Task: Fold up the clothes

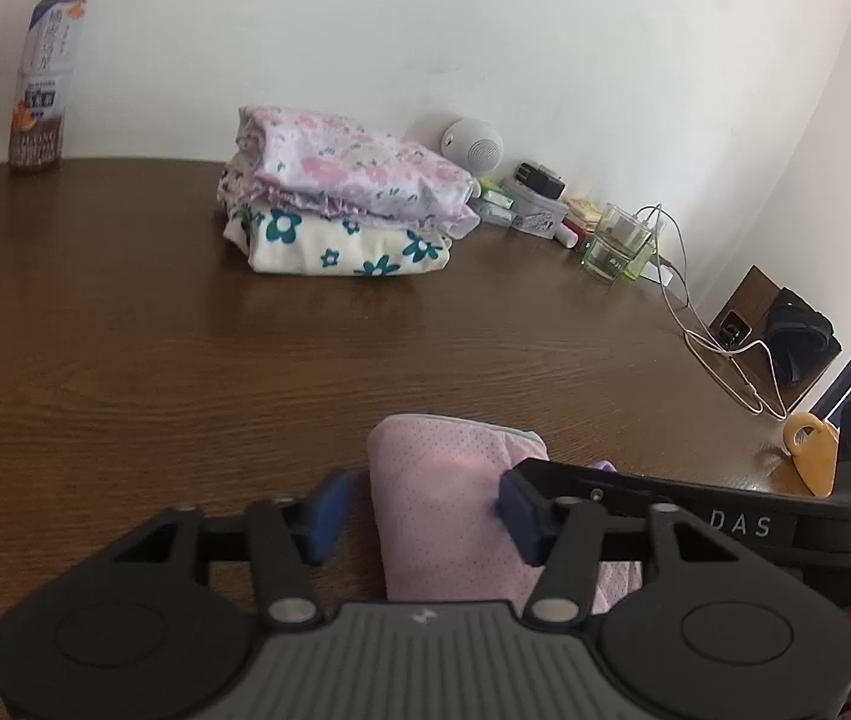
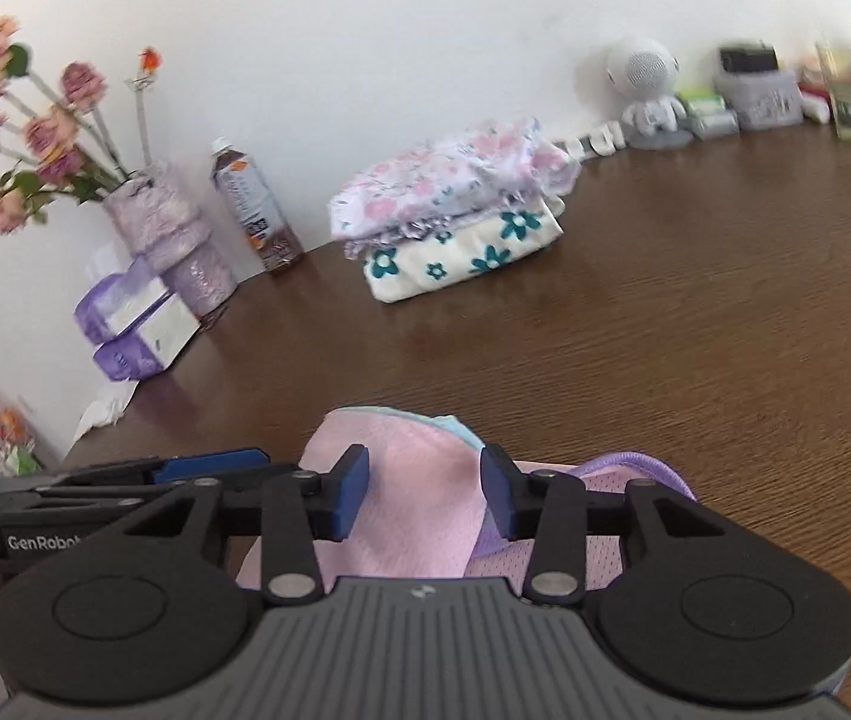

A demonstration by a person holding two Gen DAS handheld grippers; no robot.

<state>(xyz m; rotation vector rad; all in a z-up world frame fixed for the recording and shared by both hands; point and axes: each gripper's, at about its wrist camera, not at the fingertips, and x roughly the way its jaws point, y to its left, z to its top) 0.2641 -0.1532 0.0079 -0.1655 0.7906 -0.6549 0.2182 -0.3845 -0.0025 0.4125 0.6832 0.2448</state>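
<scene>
Left gripper (image 1: 419,516): jaws part open, straddling pink mesh garment (image 1: 443,480), pads not pressing. Right gripper (image 2: 423,495): likewise part open over the same garment, nothing held. Garment lies bunched on the table (image 1: 125,330), well in front of the folded stack (image 1: 341,204). Risk, as I judge: closing now catches one layer only, so the fold slides apart.

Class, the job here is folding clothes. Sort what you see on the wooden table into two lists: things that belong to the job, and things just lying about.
Belongs to the job:
- pink mesh garment
- stack of folded floral clothes
- left gripper
- right gripper

Just lying about:
- brown tea bottle
- vase of pink flowers
- white round speaker
- clear glass cup
- purple tissue packs
</scene>
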